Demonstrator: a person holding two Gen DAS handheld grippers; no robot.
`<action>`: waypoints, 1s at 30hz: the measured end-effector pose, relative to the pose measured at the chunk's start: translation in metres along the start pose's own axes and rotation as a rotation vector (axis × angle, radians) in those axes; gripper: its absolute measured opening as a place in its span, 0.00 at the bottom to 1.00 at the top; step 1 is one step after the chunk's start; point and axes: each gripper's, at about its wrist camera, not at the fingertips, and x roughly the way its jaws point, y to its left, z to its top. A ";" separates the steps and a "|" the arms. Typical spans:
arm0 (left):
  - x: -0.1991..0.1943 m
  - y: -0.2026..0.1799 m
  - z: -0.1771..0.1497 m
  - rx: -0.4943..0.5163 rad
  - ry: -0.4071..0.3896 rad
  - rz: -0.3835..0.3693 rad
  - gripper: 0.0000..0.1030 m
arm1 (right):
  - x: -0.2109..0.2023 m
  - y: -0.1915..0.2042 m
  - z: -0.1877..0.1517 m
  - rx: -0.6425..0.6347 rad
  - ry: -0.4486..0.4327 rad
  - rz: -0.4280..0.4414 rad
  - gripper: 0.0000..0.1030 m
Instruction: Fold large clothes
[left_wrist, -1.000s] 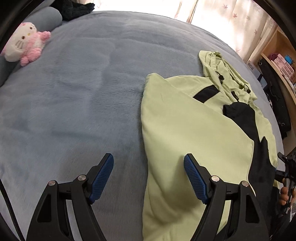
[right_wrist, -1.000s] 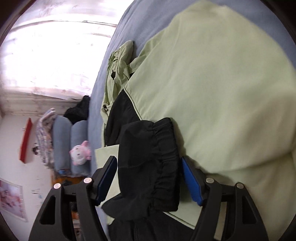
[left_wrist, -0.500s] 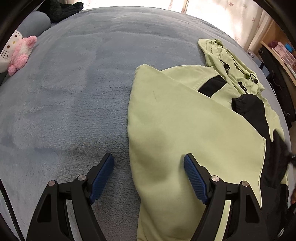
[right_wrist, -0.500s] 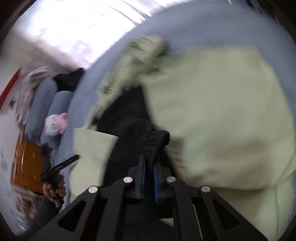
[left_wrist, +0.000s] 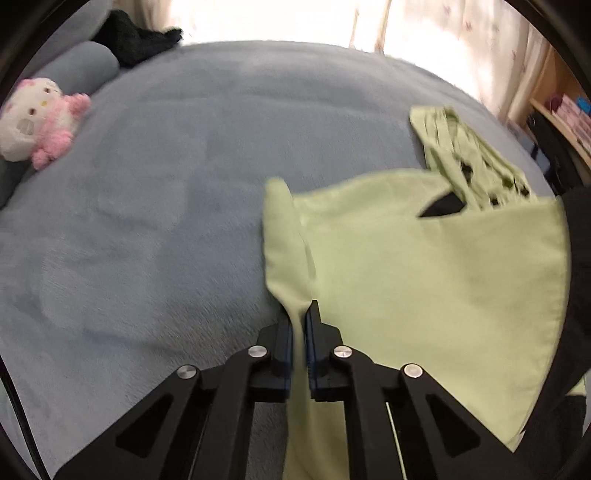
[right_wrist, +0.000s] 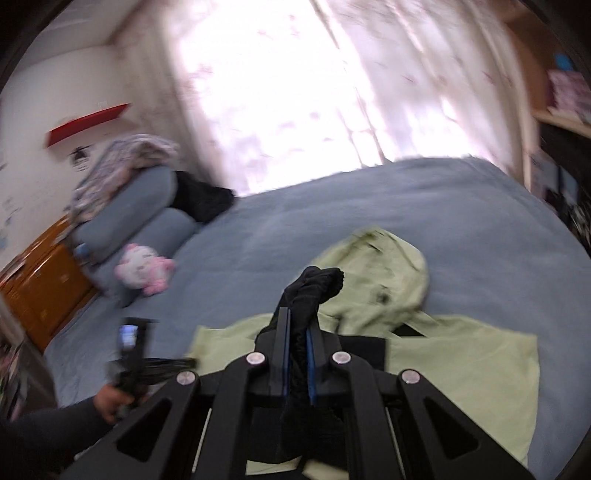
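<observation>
A light green hooded jacket with black panels lies on the blue-grey bed blanket. My left gripper is shut on the jacket's left folded edge, which rises in a ridge from the jaws. In the right wrist view my right gripper is shut on the black cuff and holds it raised above the jacket. The hood lies beyond it. The left gripper and the hand holding it show at the lower left of that view.
A pink and white plush toy lies by grey pillows at the bed's far left, with a dark garment behind. Curtained window at the far side. Wooden shelves stand to the right, a wooden dresser to the left.
My left gripper has closed on the jacket's left edge. My right gripper, shut on the black cuff half a second ago, has lifted it and swung level toward the window.
</observation>
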 end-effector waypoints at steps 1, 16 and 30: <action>-0.003 0.001 0.001 -0.012 -0.032 0.004 0.03 | 0.012 -0.014 -0.005 0.032 0.018 -0.038 0.06; -0.016 0.017 -0.001 -0.046 -0.042 0.088 0.38 | 0.040 -0.107 -0.086 0.300 0.122 -0.344 0.42; -0.032 -0.081 -0.081 0.009 0.040 -0.018 0.33 | 0.109 0.035 -0.137 -0.037 0.337 -0.143 0.44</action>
